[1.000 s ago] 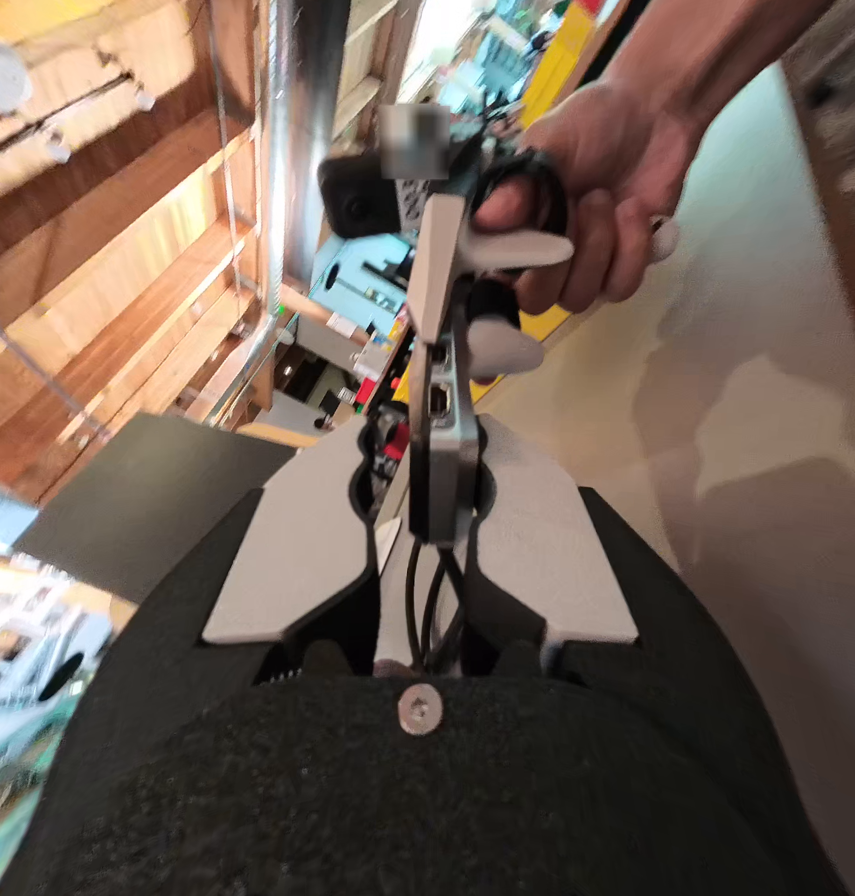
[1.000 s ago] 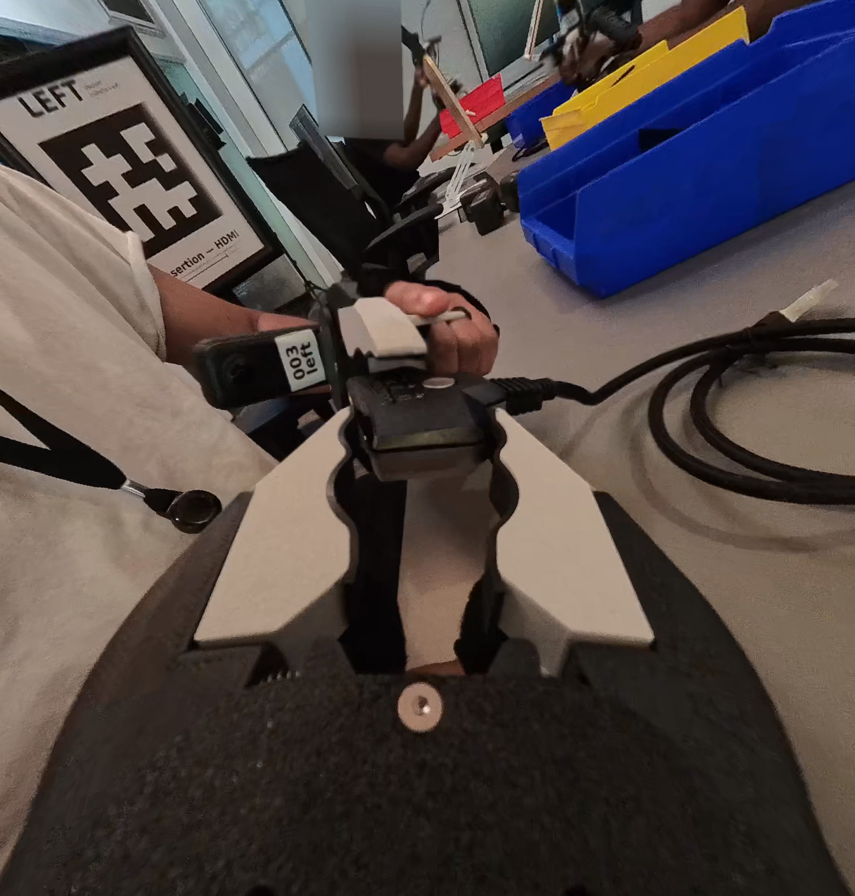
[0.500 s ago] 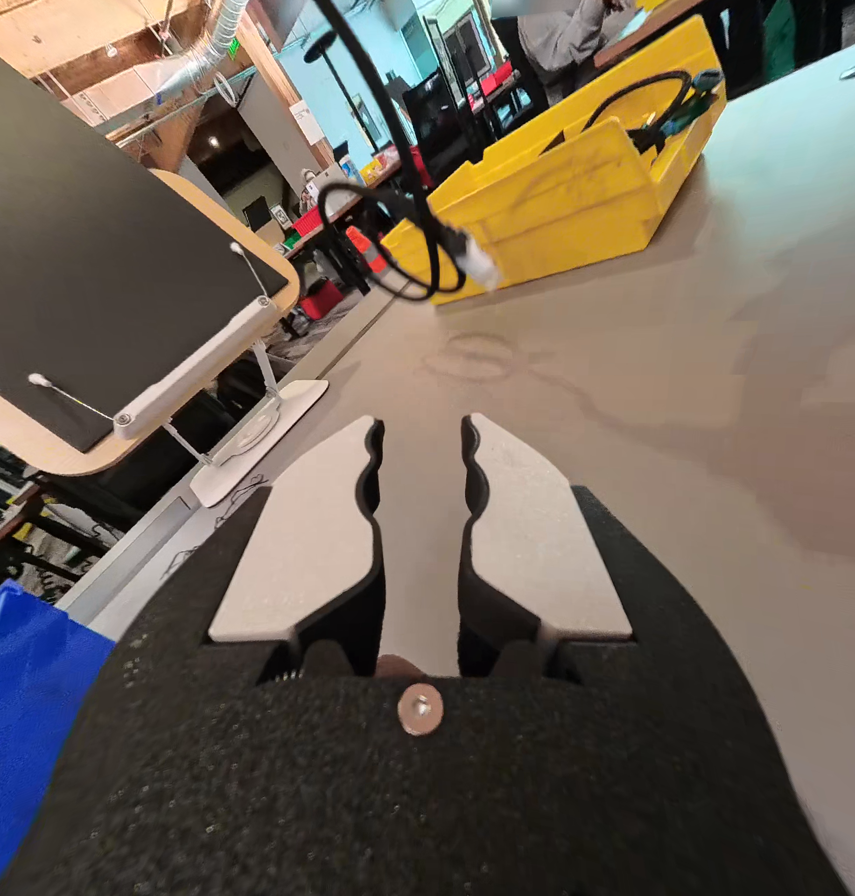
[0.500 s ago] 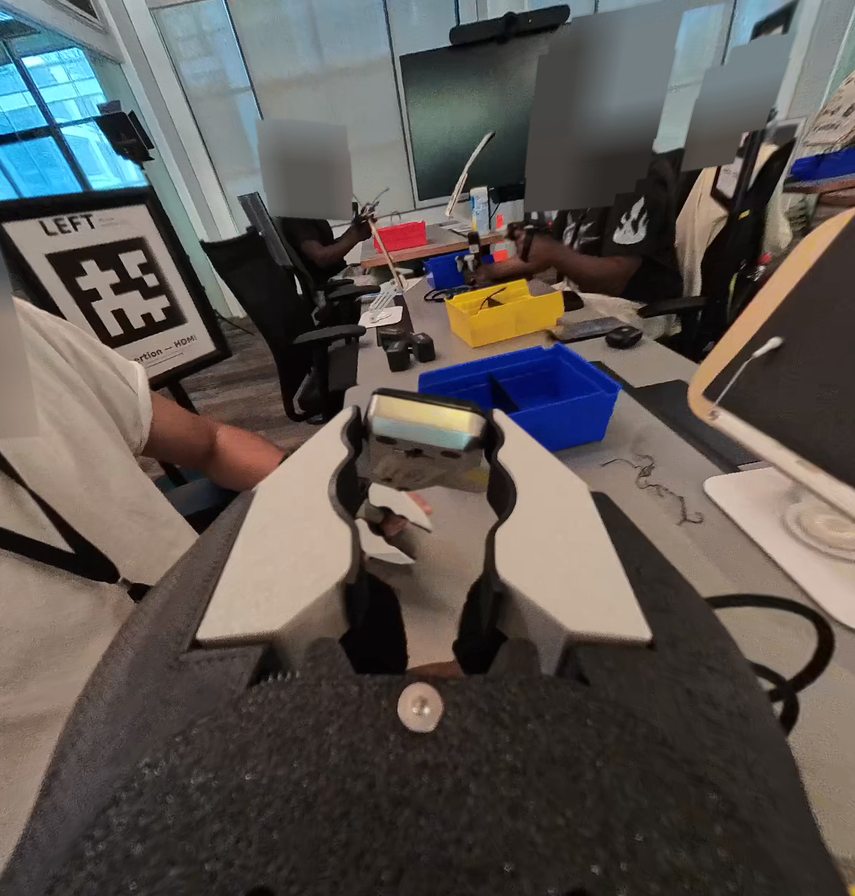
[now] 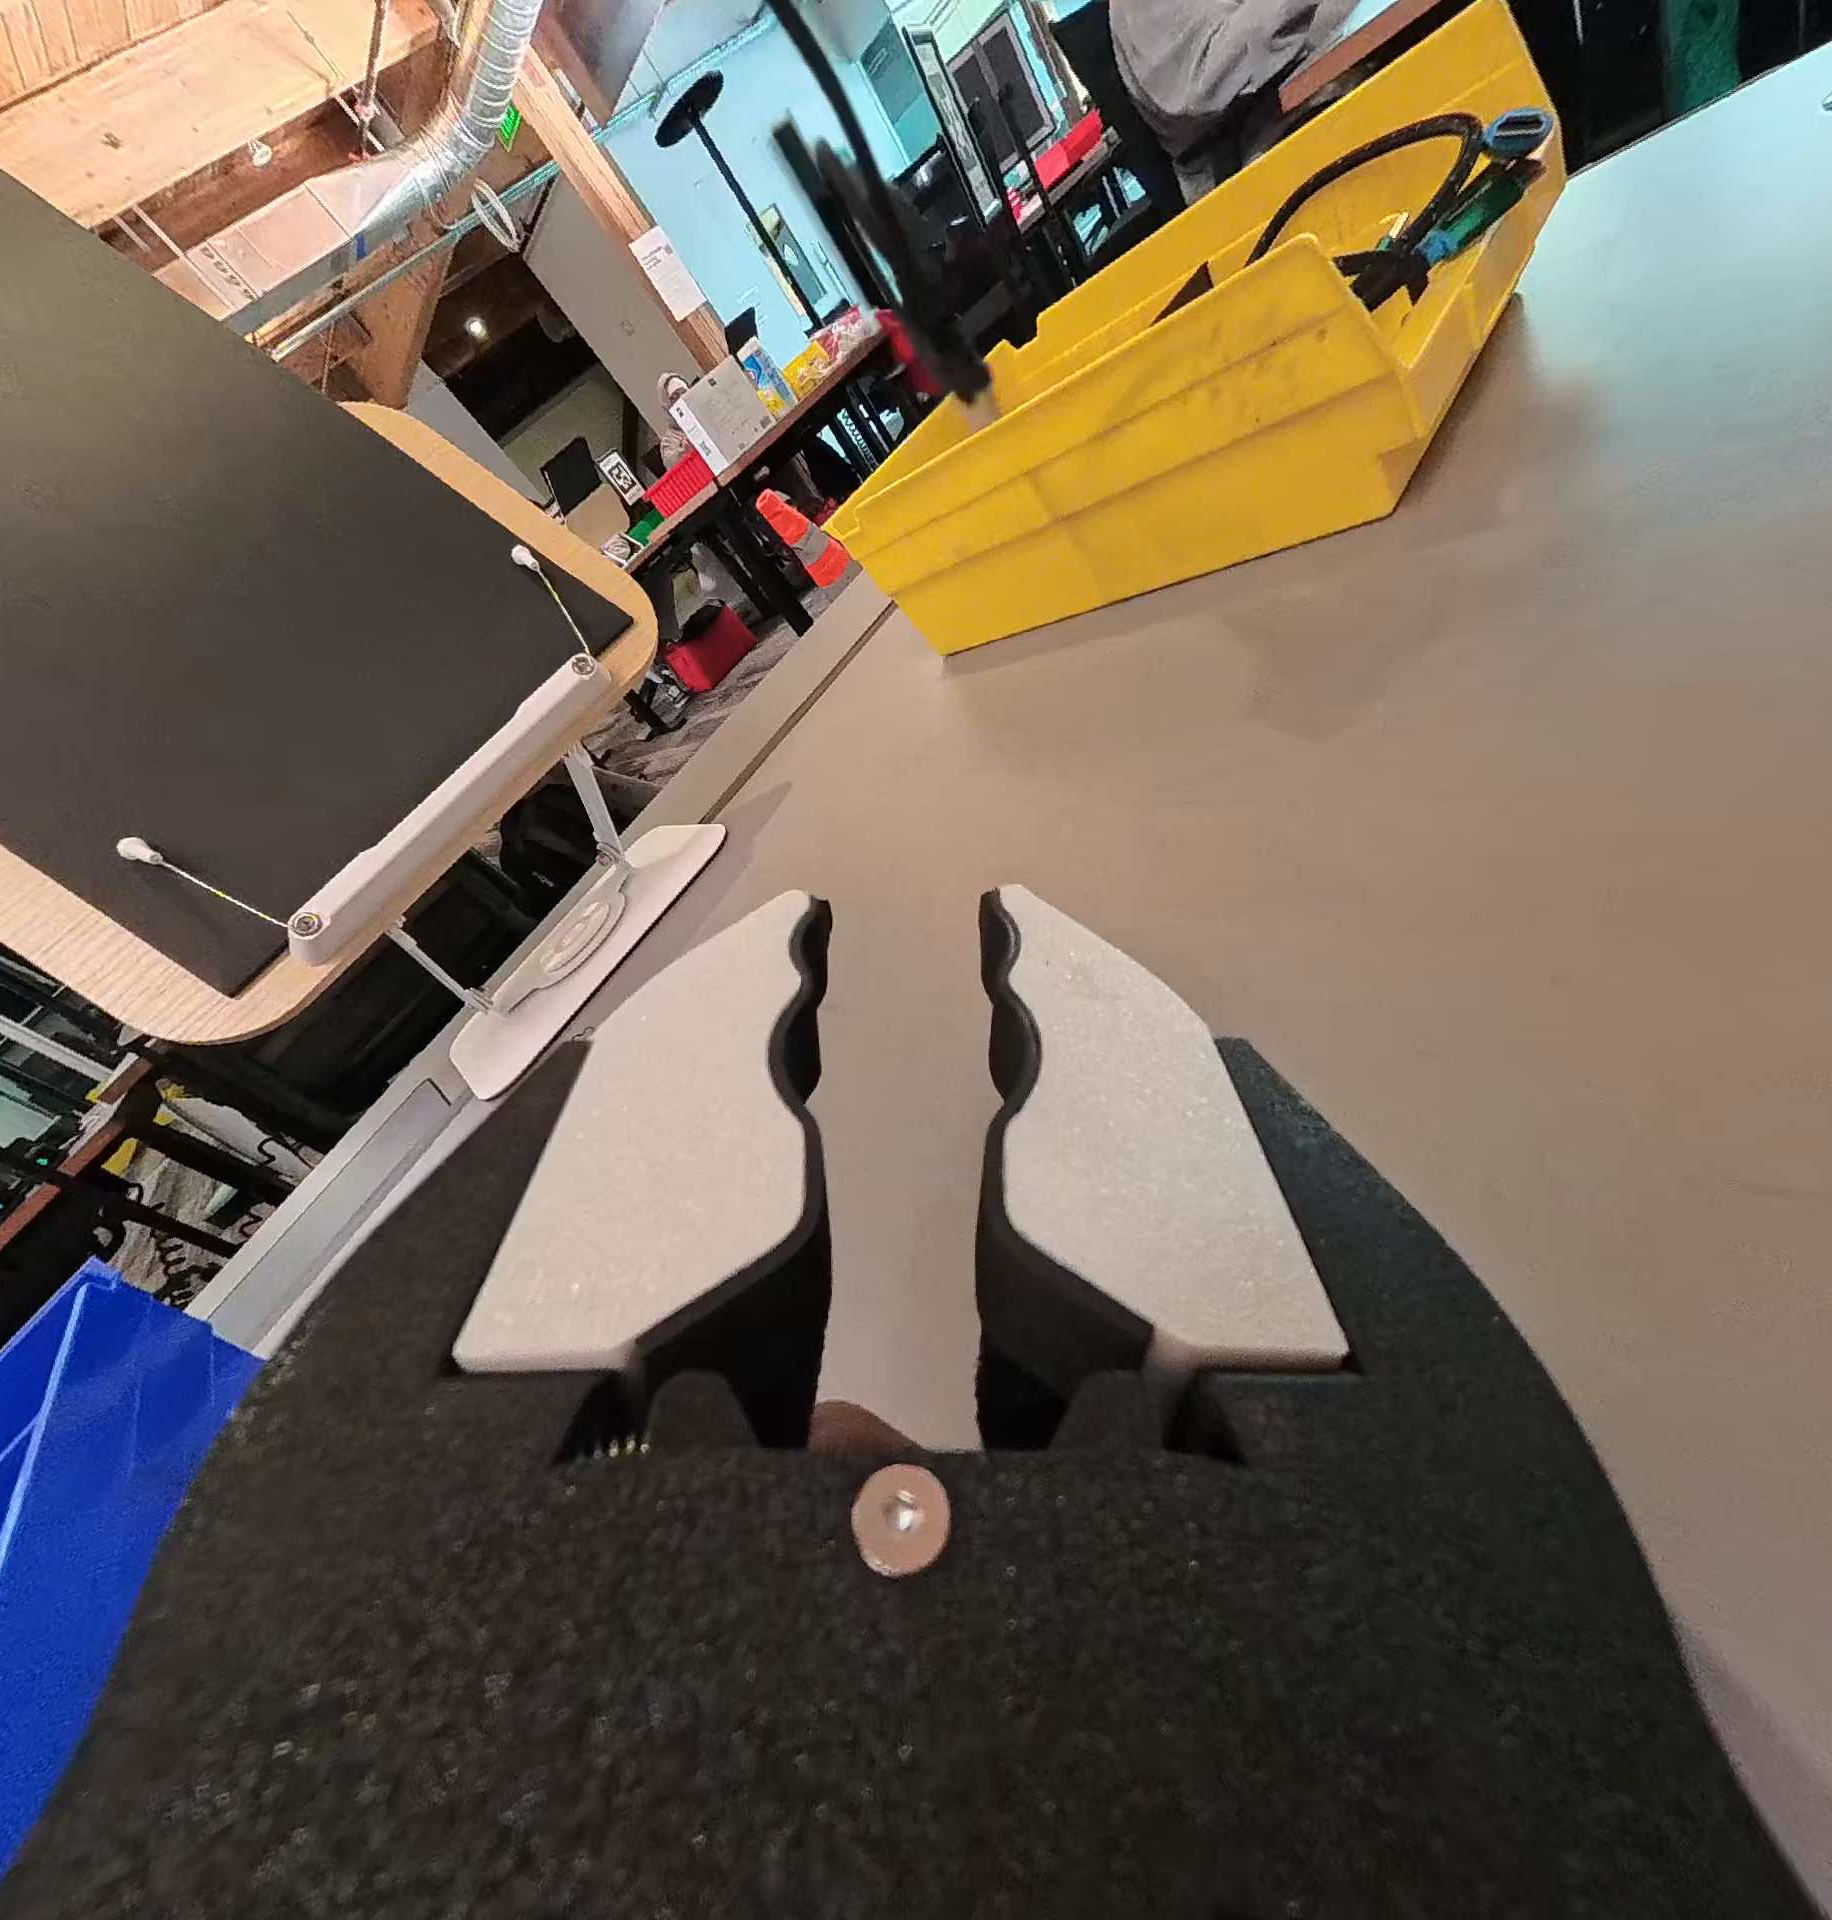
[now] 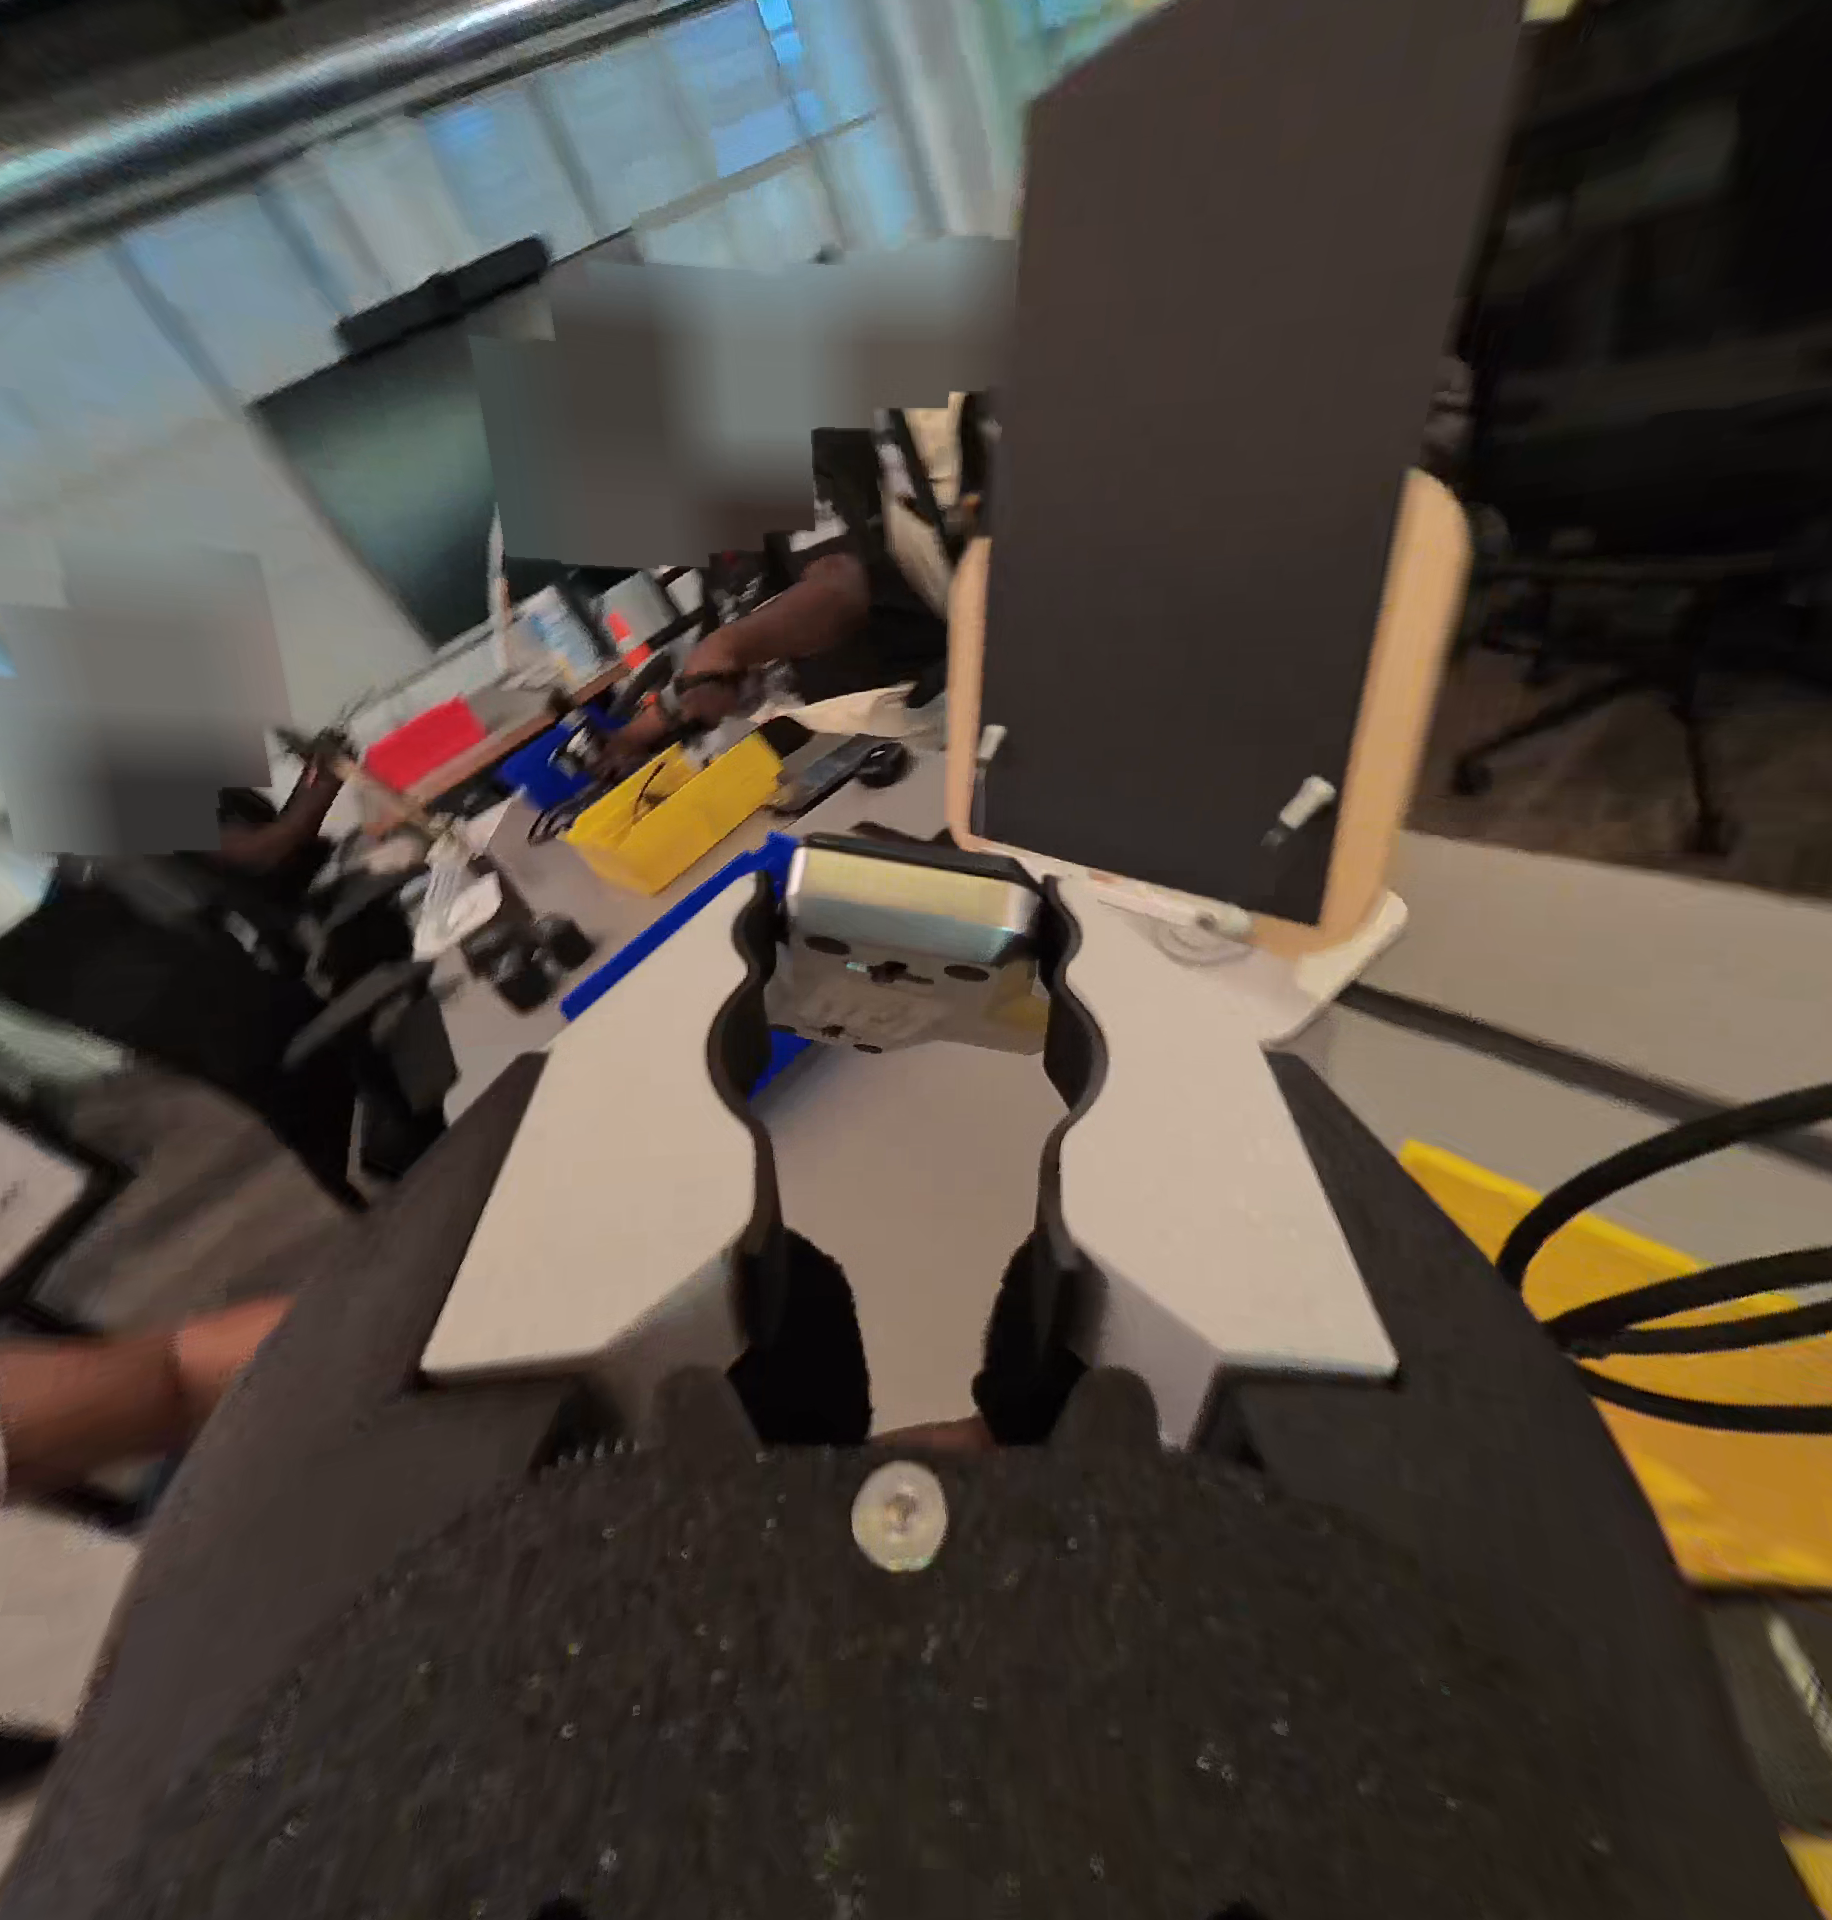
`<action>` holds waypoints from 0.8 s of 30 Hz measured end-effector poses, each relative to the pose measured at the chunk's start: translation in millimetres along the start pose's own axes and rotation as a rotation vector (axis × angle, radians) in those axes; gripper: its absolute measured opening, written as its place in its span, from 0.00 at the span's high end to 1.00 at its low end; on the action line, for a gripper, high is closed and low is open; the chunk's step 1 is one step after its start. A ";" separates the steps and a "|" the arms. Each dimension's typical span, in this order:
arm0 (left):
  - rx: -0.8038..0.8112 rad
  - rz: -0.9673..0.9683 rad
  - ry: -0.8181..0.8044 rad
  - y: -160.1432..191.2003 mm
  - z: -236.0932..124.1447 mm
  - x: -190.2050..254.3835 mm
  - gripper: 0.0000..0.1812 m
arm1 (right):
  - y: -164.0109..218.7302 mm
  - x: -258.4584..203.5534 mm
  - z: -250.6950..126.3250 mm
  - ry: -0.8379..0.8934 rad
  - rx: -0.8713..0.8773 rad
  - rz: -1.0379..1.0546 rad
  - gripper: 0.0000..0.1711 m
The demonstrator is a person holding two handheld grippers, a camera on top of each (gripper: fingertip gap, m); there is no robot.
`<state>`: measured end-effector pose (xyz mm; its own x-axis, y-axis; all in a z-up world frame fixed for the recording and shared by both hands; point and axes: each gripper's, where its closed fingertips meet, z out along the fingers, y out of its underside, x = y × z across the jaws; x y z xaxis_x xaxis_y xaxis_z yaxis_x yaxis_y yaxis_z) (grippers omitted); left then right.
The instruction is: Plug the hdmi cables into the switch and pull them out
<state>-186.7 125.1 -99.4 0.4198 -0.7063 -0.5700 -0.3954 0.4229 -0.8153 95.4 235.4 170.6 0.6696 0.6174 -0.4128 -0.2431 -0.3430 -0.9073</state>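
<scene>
HDMI switch (image 6: 907,951): a small metal box at frame centre of my right wrist view, clamped between my right gripper (image 6: 904,914) tips, held above the table, no plug visible in it. HDMI cables (image 6: 1701,1236): black loops at right edge, over a yellow bin (image 6: 1722,1455). Left gripper (image 5: 904,925): jaws apart, empty, over bare table (image 5: 1411,831). Judged status: cables out; little seemingly left.

Left wrist view low over grey table (image 5: 1411,831) facing yellow bin (image 5: 1151,499), right view higher, both showing tilted board (image 6: 1203,468)
</scene>
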 end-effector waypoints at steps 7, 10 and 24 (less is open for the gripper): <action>-0.010 0.010 0.004 4.0 0.7 1.4 0.85 | 49.5 90.7 -8.7 0.184 0.019 0.403 0.71; -0.009 0.018 0.005 4.2 1.5 1.9 0.85 | 54.1 113.1 -9.0 0.168 0.048 0.474 0.71; -0.028 0.103 -0.006 11.6 -1.6 2.7 0.86 | 130.1 224.1 -7.2 0.108 0.330 0.929 0.70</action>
<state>-191.4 127.2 -110.2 0.3805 -0.6569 -0.6510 -0.4594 0.4767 -0.7495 218.9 324.1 -39.4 0.1702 0.1296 -0.9769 -0.8763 -0.4336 -0.2101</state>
